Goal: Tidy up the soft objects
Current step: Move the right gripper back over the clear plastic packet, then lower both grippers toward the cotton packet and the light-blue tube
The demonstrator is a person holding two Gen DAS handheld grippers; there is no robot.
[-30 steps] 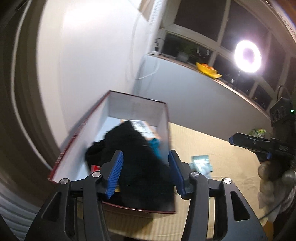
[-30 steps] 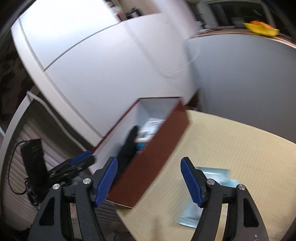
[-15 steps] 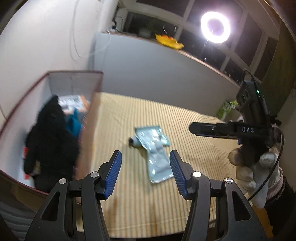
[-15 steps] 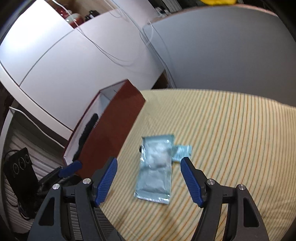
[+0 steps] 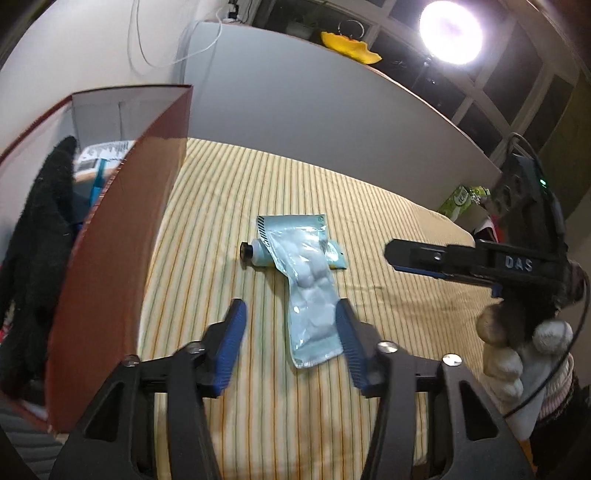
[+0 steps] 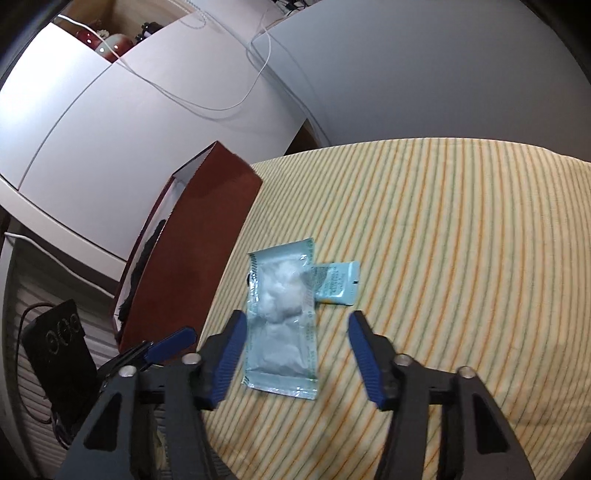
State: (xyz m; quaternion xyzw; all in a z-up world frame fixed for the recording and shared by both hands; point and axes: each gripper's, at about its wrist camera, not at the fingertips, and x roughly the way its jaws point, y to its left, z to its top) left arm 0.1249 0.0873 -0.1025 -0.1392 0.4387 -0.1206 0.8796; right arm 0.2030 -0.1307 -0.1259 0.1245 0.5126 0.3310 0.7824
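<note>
A clear pale-blue packet of white cotton (image 5: 308, 284) (image 6: 282, 314) lies on the striped cloth, on top of a small light-blue tube (image 5: 258, 254) (image 6: 334, 284). A dark-red box (image 5: 122, 236) (image 6: 188, 236) stands at the left; a black soft cloth (image 5: 33, 236) hangs inside it. My left gripper (image 5: 290, 338) is open and empty, just short of the packet's near end. My right gripper (image 6: 295, 345) is open and empty above the packet; it also shows in the left wrist view (image 5: 436, 258).
The striped cloth (image 6: 461, 240) covers the table up to a grey wall panel (image 5: 314, 110). A ring light (image 5: 450, 31) glares at the back right. A green pack (image 5: 461, 197) sits at the far table edge. White cupboards (image 6: 110, 129) stand behind the box.
Both grippers swung away from the box toward the packet and tube on the cloth and came closer to them. The black cloth stays in the box. Both stayed open.
</note>
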